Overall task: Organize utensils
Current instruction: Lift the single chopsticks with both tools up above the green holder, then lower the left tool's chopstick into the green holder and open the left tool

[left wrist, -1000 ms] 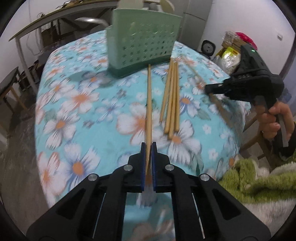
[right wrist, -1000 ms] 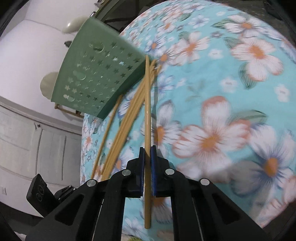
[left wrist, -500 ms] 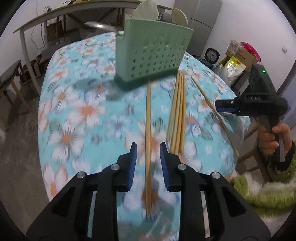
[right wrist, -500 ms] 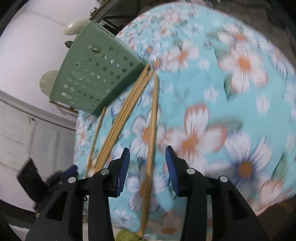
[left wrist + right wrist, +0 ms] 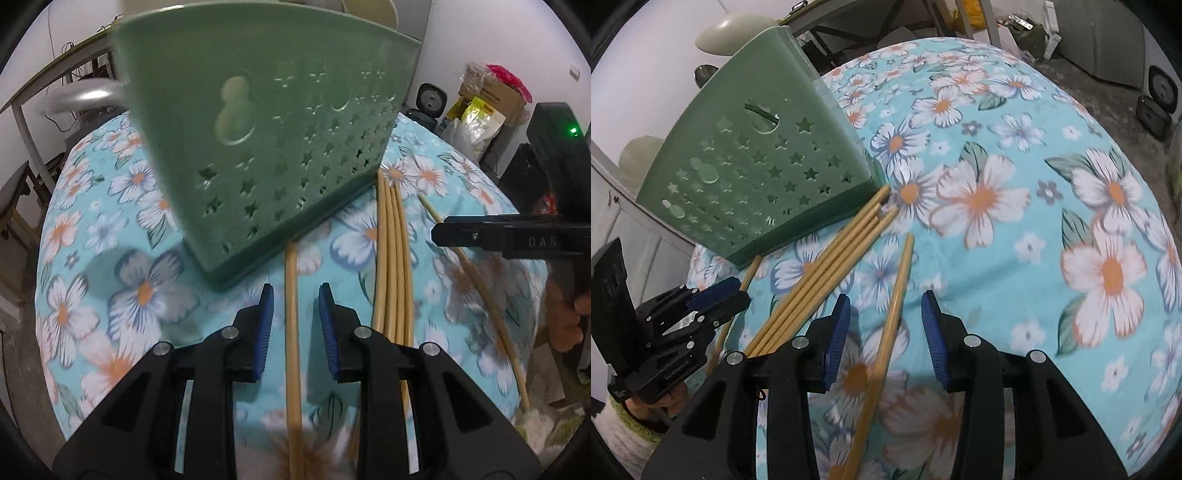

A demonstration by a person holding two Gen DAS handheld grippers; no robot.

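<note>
A green star-punched utensil holder (image 5: 277, 129) (image 5: 757, 166) stands on the floral tablecloth (image 5: 110, 221). My left gripper (image 5: 293, 291) is open close in front of it. One bamboo chopstick (image 5: 291, 332) lies on the cloth between its blue pads, touching neither. A bundle of several chopsticks (image 5: 391, 258) (image 5: 827, 266) lies to the right, its tips against the holder's base. My right gripper (image 5: 885, 299) is open over another single chopstick (image 5: 897, 295) (image 5: 476, 280) that rests loose on the cloth. Each gripper shows in the other's view, the right gripper (image 5: 436, 230) and the left gripper (image 5: 738, 291).
Pale spoon heads (image 5: 720, 31) and a metal ladle (image 5: 81, 98) stick out of the holder. The round table's edge (image 5: 1145, 424) drops off near the right gripper. Boxes and bags (image 5: 480, 99) stand on the floor beyond, and a desk (image 5: 55, 81) is at the back left.
Both grippers were shut on a chopstick each and have opened; the two chopsticks now lie on the cloth. The left gripper moved forward, close to the holder. The right gripper rolled.
</note>
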